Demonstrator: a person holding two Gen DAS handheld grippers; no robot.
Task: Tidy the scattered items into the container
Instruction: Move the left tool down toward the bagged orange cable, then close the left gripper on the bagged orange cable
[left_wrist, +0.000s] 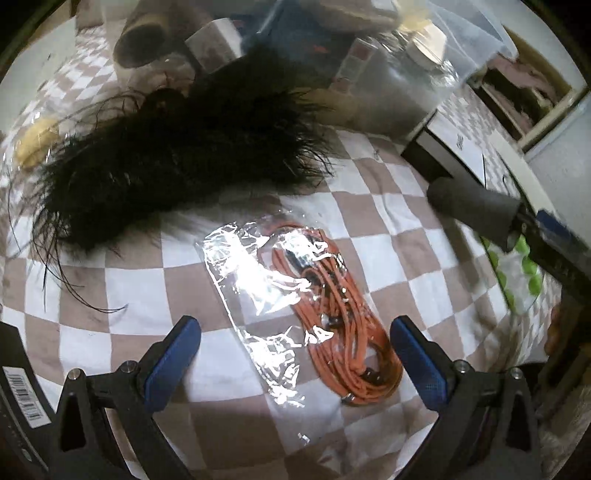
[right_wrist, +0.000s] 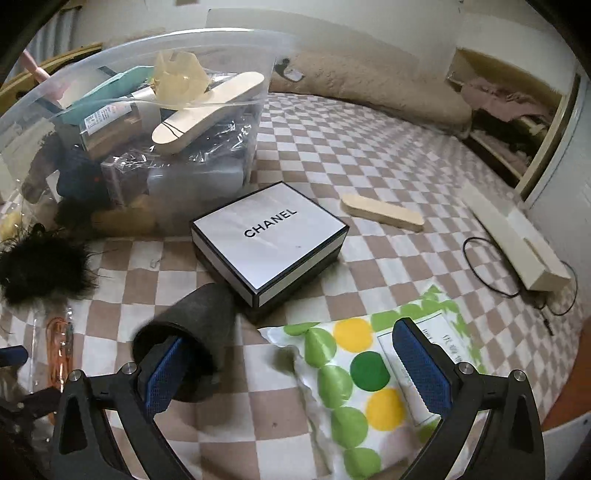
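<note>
My left gripper hangs open just above a clear plastic bag holding a coiled orange cord on the checked bedsheet. Beyond the bag lies a black feathery bundle. My right gripper is open too, and its left finger is stuck inside a black foam tube, which also shows in the left wrist view as the foam tube. Under the right gripper lies a green-and-yellow dotted packet. The clear plastic container, packed with several items, stands at the far left.
A white and black CHANEL box sits in front of the container. A flat wooden stick lies beyond it. At the right edge are a long white box and a thin black cable. A beige fluffy pillow lines the far side.
</note>
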